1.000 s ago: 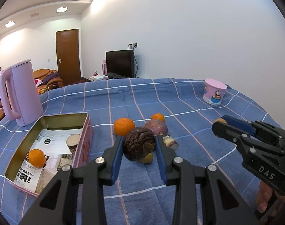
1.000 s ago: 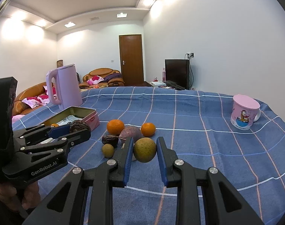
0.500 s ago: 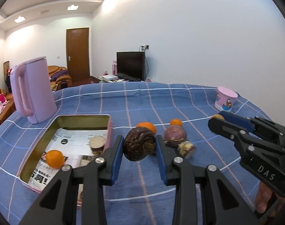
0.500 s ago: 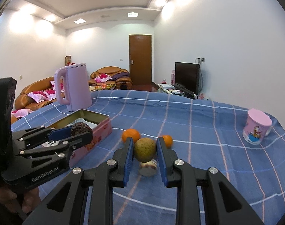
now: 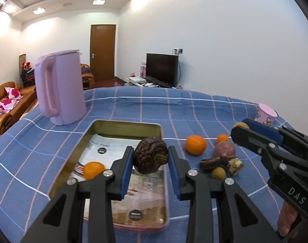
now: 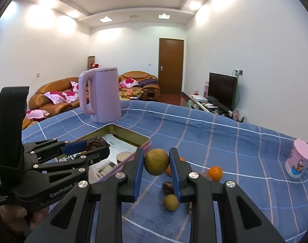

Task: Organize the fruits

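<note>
Blue checked cloth point(image 5: 133, 105) fills the frame; mid-frame, the wrinkled dark fruit point(image 5: 149, 155) is clamped by the left gripper point(image 5: 150, 158) above the tin point(image 5: 121, 124), while the right gripper point(image 6: 156, 163), beside its rim, is closed on a yellow-green fruit point(image 6: 156, 162).

Left gripper point(image 5: 150, 160): black angular frame, blue finger pads, silver screw heads, white "GenRobot.AI" lettering on the side, tall black housing behind. Right gripper point(image 6: 156, 162): same black frame, blue pads, silver screws, white "DAS" marking.
</note>
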{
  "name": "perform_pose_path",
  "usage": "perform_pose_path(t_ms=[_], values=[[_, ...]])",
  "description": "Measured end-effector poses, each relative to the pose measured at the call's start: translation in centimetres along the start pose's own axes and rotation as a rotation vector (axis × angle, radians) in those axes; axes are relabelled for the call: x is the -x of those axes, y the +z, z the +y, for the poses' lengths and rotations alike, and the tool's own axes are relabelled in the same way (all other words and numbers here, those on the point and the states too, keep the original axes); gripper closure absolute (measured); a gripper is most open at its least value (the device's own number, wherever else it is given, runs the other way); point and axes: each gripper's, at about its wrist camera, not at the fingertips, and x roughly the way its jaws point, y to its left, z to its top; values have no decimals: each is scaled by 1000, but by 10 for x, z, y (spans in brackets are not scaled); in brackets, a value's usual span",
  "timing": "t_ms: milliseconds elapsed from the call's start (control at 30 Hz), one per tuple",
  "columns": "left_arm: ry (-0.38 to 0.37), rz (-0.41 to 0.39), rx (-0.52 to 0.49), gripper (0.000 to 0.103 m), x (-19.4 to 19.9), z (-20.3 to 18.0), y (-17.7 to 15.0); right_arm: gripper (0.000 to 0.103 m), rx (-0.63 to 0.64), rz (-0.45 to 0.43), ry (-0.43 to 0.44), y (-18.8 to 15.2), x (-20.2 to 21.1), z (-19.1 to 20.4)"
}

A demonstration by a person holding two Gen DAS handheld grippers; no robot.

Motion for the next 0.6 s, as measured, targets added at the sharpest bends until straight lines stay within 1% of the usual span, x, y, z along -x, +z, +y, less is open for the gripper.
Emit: perform_pose_path(t_ms=[267,600], values=[[51,4,37,68,-2,27,2,76,15,3,37,6,-15,14],[110,41,78,68,-11,56,-1,76,24,24,85,8,-34,33]])
